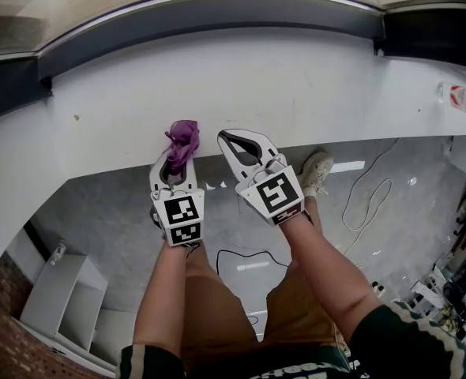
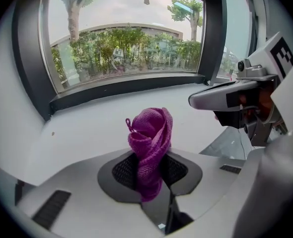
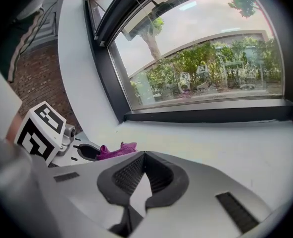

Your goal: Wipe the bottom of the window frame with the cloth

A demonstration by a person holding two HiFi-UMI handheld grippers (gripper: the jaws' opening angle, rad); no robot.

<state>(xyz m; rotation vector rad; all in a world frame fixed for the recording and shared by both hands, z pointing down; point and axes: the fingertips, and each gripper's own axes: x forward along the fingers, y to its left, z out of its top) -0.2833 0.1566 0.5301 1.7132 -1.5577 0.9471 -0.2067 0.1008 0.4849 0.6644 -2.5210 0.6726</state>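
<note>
A purple knitted cloth (image 1: 183,138) (image 2: 149,143) sticks up out of my left gripper (image 1: 178,160) (image 2: 149,166), which is shut on it, over the near edge of the white sill (image 1: 296,85). The dark bottom rail of the window frame (image 1: 217,14) (image 2: 131,86) (image 3: 211,115) runs along the far side of the sill, well apart from the cloth. My right gripper (image 1: 231,138) (image 3: 145,155) hovers just right of the left one, shut with nothing between its pads. From the right gripper view the cloth (image 3: 114,150) shows at the left.
Below the sill lies a grey floor with loose cables (image 1: 367,196), a white shelf unit (image 1: 59,298) and a brick wall (image 1: 0,322) at the lower left. Clutter (image 1: 454,275) stands at the right. A labelled object (image 1: 462,97) rests at the sill's right end.
</note>
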